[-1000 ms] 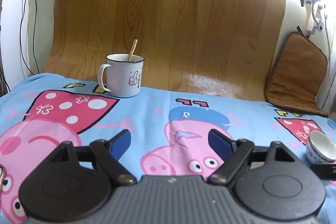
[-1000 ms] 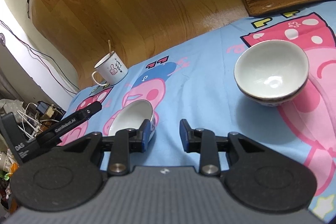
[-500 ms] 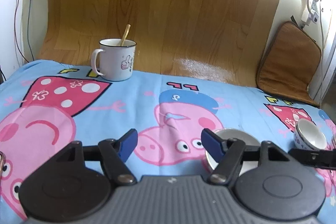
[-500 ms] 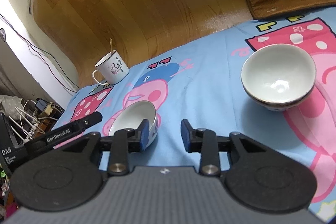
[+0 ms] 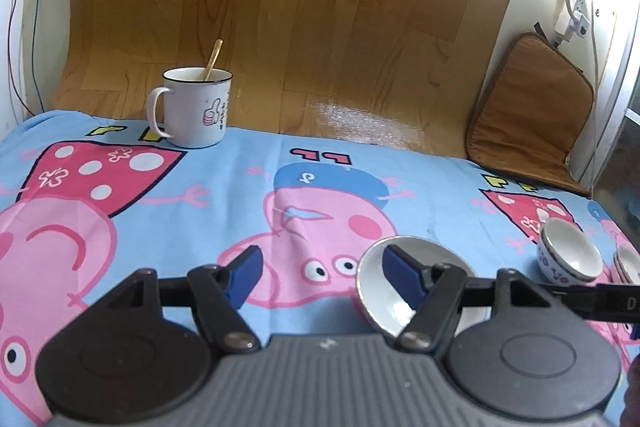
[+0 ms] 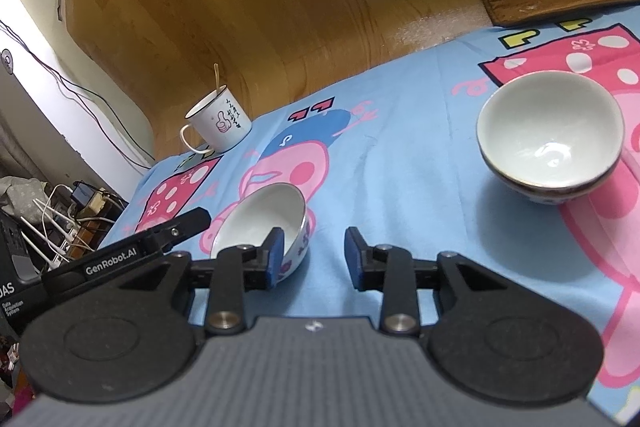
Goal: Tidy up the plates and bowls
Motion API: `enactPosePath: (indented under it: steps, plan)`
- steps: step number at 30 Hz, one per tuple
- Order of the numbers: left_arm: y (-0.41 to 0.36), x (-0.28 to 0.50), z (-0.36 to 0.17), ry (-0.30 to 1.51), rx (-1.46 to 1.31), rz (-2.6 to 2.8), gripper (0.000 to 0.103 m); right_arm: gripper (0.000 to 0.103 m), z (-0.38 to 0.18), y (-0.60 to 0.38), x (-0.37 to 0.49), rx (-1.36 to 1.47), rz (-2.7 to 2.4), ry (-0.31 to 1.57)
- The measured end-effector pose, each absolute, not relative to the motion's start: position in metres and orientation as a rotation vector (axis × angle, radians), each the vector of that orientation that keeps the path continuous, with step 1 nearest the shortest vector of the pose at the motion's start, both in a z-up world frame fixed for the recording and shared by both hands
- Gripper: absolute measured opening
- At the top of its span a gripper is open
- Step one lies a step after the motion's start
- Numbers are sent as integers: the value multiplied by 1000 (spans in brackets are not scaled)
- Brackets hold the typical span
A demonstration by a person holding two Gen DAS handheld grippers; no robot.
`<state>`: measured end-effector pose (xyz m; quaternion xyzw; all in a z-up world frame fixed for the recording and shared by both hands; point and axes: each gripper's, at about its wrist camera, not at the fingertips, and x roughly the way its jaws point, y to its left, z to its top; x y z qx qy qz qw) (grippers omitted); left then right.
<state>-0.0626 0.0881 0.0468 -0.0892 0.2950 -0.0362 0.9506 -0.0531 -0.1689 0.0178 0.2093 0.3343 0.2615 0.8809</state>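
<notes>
The small bowl (image 6: 266,227) sits on the cartoon-print surface (image 6: 400,167), between the mug (image 6: 218,123) and the stacked bowls (image 6: 550,143), nearer the grippers. The right gripper (image 6: 314,257) has jaws apart and empty, the bowl's rim just left of its gap. The left gripper (image 5: 320,273), jaws wide apart, has the bowl at its right finger. Judging by this, either is close; the right seems better placed.

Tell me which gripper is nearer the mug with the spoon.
Left. The left gripper faces the mug across the cloth; the right gripper sits farther off, with the mug far up-left.
</notes>
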Motion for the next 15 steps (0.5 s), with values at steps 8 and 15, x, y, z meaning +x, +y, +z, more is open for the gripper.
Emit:
enactPosePath:
  steps: [8, 15]
  plan:
    - [82, -61, 43, 613, -174, -95, 65, 37, 16, -161, -52, 421, 561, 706]
    - [85, -58, 37, 630, -187, -88, 64, 37, 15, -160, -50, 419, 562, 716]
